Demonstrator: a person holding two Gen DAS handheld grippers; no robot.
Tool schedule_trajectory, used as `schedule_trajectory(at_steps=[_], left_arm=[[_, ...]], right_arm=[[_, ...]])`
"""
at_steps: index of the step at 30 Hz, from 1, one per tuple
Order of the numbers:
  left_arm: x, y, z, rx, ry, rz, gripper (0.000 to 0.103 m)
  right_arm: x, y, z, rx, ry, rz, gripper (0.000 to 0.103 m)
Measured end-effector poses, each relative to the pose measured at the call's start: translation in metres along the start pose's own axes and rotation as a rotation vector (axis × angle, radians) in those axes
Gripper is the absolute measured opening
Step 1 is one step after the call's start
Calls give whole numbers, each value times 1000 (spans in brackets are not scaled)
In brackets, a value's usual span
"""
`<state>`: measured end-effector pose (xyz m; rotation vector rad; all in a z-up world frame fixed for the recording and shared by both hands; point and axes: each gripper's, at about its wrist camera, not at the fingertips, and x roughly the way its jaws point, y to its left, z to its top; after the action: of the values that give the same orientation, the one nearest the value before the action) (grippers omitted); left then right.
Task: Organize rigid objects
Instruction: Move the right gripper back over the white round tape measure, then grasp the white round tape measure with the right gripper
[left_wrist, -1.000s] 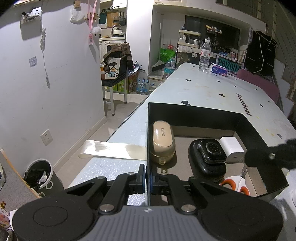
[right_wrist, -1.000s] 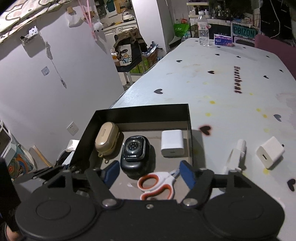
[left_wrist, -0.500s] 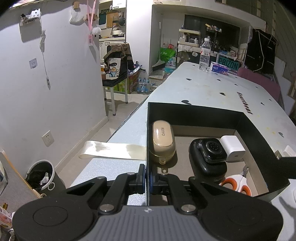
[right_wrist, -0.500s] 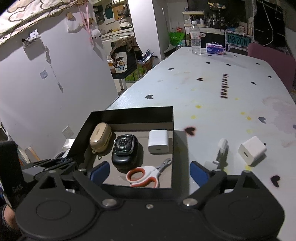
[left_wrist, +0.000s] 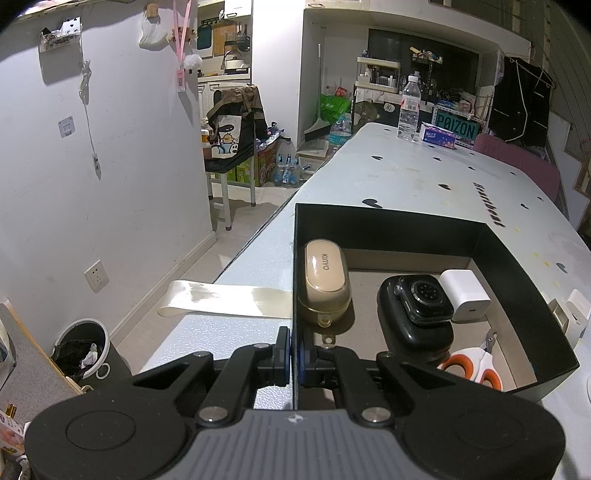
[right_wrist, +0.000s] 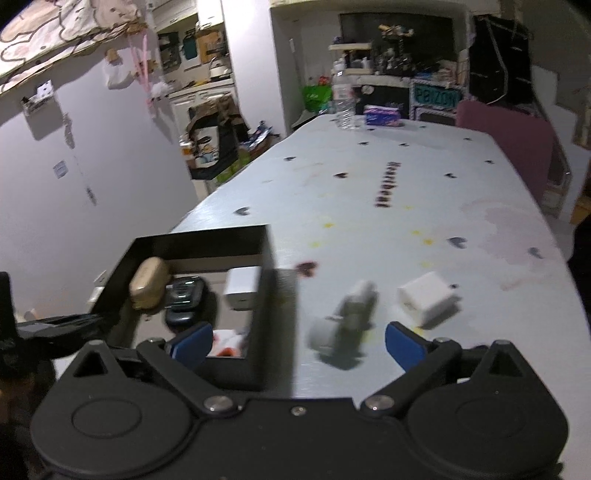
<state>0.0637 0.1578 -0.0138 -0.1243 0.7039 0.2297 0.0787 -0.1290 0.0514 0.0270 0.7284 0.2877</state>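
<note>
Right gripper (right_wrist: 297, 347), fingers apart, has swung from the tray toward the loose pieces
Left gripper (left_wrist: 294, 354) clamps black tray (left_wrist: 294, 258); white charger cube (right_wrist: 428, 301) and white clip (right_wrist: 347, 321) remain on worktop (right_wrist: 406, 206)

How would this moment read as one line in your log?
left gripper: shut on box wall | right gripper: open, above white adapter | charger: on table

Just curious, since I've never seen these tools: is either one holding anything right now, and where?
The left gripper is shut on the black box, pinching its left wall near the front corner. The right gripper is open, holding nothing.
</note>
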Motion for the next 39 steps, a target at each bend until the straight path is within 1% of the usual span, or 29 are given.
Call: schedule_trajectory(at_steps=[5, 9, 12, 14, 20, 24, 26, 28, 31, 35, 38, 39], left_arm=[[0, -1, 0, 0, 0, 0, 5], [0, -1, 0, 1, 0, 0, 5], [0, -1, 0, 1, 0, 1, 5], [0, -1, 0, 1, 0, 1, 5], [0, -2, 0, 1, 0, 1, 5], [0, -2, 0, 0, 1, 0, 5], [0, -2, 0, 1, 0, 1, 5], [0, -2, 0, 1, 0, 1, 5], [0, -2, 0, 1, 0, 1, 5], [0, -2, 1, 2, 0, 1, 5], [0, -2, 0, 2, 1, 2, 5], [0, -3, 1, 2, 1, 2, 5]], right_arm=[[-2, -45, -6, 63, -30, -58, 101], [4, -76, -15, 111, -35, -105, 101], [12, -94, -24, 123, -39, -112, 100], [19, -102, -31, 136, -24, -103, 99], [37, -106, -49, 156, 51, -50, 96], [43, -101, -55, 138, 81, -51, 94], [45, -99, -56, 129, 94, -49, 90], [48, -98, -58, 119, 108, -50, 84], [50, -96, -59, 109, 121, -60, 77], [50, -96, -59, 109, 122, -66, 73], [50, -94, -59, 94, 122, -85, 62], [50, -94, -58, 88, 121, -91, 62]])
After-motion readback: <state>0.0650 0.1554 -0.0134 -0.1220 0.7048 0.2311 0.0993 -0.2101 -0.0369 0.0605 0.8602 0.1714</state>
